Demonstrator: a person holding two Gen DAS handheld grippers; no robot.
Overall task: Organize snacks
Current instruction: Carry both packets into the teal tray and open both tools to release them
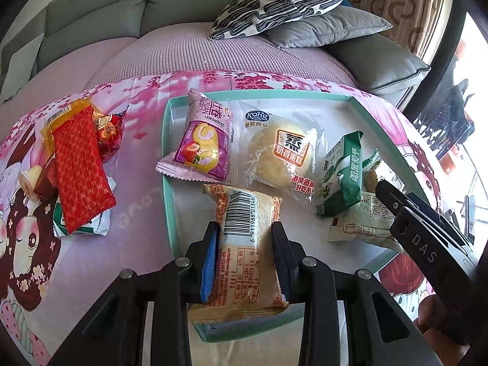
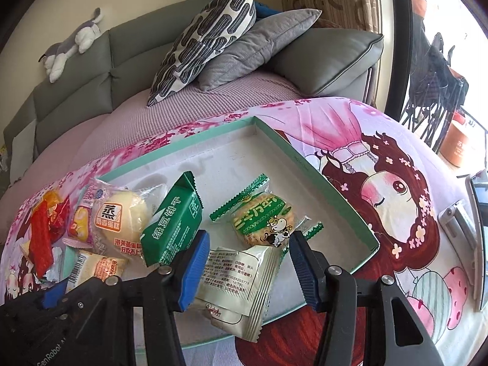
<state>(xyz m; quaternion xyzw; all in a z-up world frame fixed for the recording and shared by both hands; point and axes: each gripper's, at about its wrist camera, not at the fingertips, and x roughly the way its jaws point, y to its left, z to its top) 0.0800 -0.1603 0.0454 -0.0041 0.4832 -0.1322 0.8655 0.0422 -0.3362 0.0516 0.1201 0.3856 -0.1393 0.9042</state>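
Currently the left gripper (image 1: 245, 259) clamps an orange barcode packet (image 1: 244, 244) over the teal tray (image 1: 170, 213) — its near end cut off. Right gripper (image 2: 248, 262) stands open above a white packet (image 2: 241, 280); round cracker pack (image 2: 262, 222) partly hidden.

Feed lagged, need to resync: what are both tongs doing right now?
Left tongs: closed on the orange-and-cream barcode-printed snack packet, over the teal-rimmed tray.
Right tongs: open, holding nothing, straddling the pale cream foil packet.
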